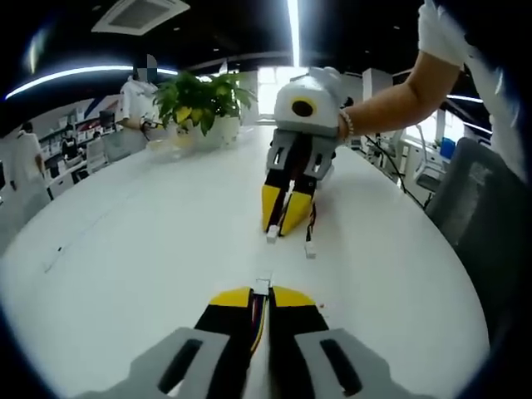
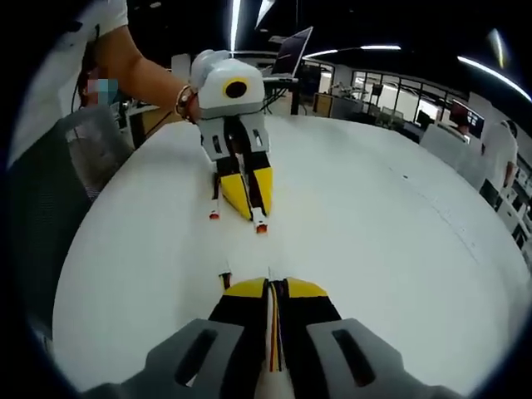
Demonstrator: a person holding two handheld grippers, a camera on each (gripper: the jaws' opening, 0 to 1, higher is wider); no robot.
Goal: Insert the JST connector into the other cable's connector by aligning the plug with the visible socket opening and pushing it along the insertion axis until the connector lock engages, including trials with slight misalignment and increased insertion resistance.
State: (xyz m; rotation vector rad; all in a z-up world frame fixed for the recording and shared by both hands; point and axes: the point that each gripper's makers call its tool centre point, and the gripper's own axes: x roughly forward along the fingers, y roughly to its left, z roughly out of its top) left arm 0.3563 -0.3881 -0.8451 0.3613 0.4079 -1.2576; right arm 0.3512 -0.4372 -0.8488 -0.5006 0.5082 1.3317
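we are seeing a wide white oval table [image 1: 125, 249] with the two grippers facing each other across a bare strip of it. in the left gripper view, the left gripper [image 1: 263, 293] with yellow-tipped black jaws is closed on a thin cable with red, yellow and black wires [image 1: 258, 320], and that cable's small white jst connector [image 1: 263, 285] is poking out just past the jaw tips. opposite it, the right gripper [image 1: 283, 223] is resting tip-down on the table, jaws pressed together on a second small white connector [image 1: 273, 233]; another small white connector on a dark wire [image 1: 309, 248] is lying on the table just beside those tips. the two held connectors are apart, roughly in line, not yet mated.

in the right gripper view, the right gripper [image 2: 274, 287] is clamped on its red and yellow wires [image 2: 273, 332], and the left gripper [image 2: 249, 212] is showing a plug at its tip [image 2: 261, 227].

around the work: a green potted plant in a white pot [image 1: 204, 104] at the far table edge, a grey office chair [image 1: 474, 208], a person's forearm [image 1: 391, 104], and an open laptop [image 2: 291, 51]. nothing is lying between the connectors.

the socket opening and lock tab are too small for us to make out.
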